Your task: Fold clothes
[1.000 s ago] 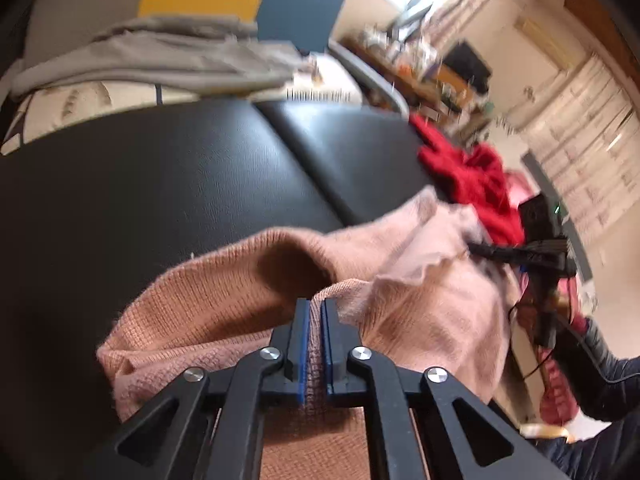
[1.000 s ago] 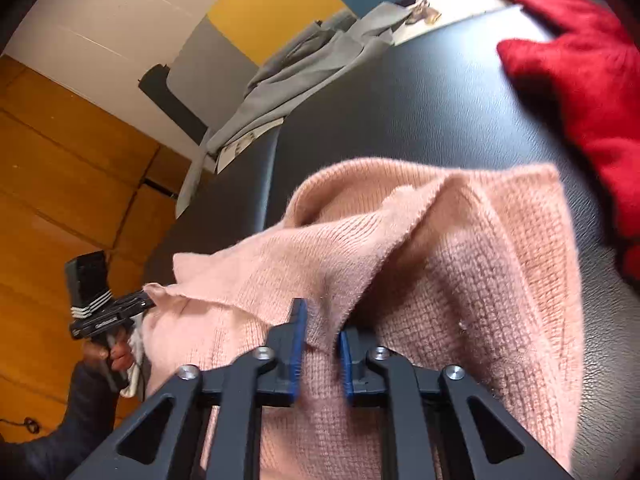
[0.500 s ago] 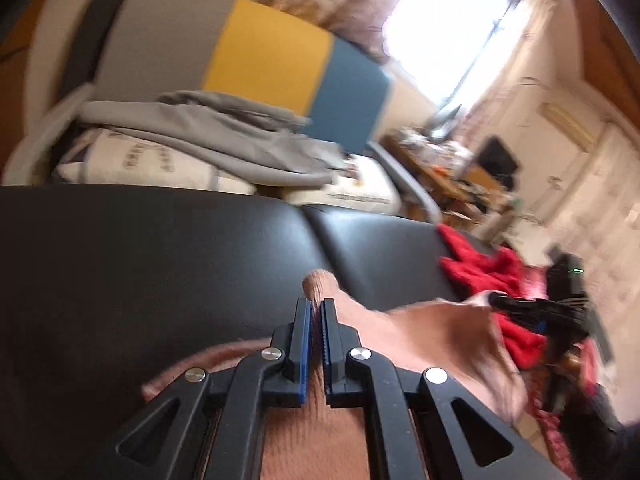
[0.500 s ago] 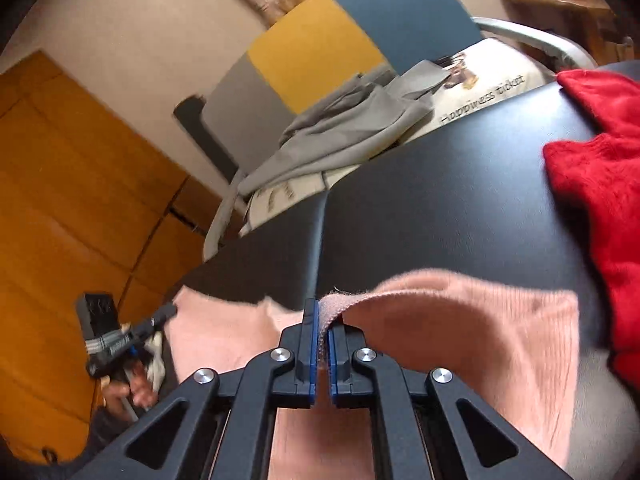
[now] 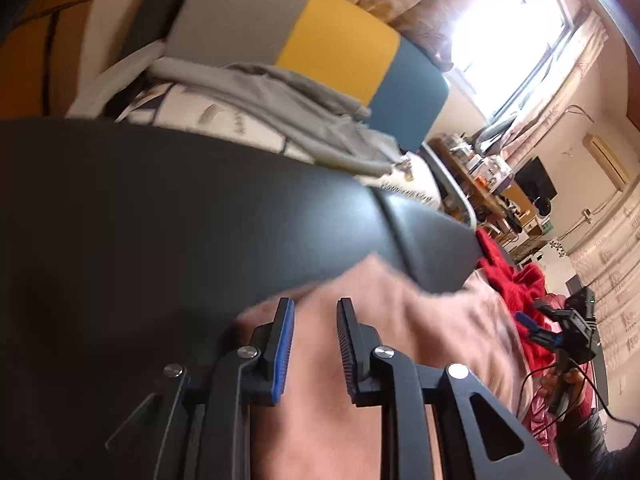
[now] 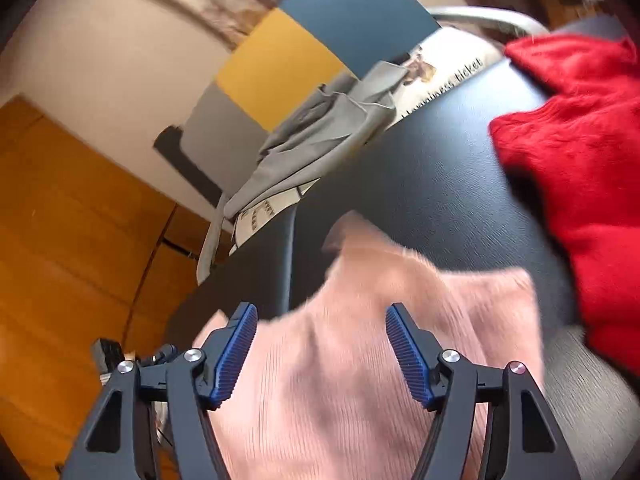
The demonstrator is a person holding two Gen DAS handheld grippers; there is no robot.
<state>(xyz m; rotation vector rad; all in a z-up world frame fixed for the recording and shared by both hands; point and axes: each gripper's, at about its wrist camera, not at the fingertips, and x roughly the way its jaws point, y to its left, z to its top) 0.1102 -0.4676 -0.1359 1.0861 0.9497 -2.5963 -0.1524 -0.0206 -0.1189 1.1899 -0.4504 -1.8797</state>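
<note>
A pink knit sweater [image 5: 420, 320] lies on the black padded surface [image 5: 160, 220], blurred by motion in both views. My left gripper [image 5: 314, 308] is open just above the sweater's near edge, nothing pinched between its blue pads. In the right wrist view the same pink sweater [image 6: 360, 340] spreads below my right gripper [image 6: 320, 316], whose jaws stand wide apart over the cloth. The right gripper [image 5: 560, 328] also shows in the left wrist view, held in a hand at the far right.
A red knit garment [image 6: 572, 152] lies on the black surface [image 6: 440, 168] to the right of the pink one. Grey clothing [image 6: 320, 140] is draped over a grey, yellow and blue chair [image 5: 340, 40] behind. A cluttered desk [image 5: 492, 184] stands by the window.
Both grippers were shut on the pink sweater's edge and lifted it; now both have opened and the sweater has dropped onto the black surface.
</note>
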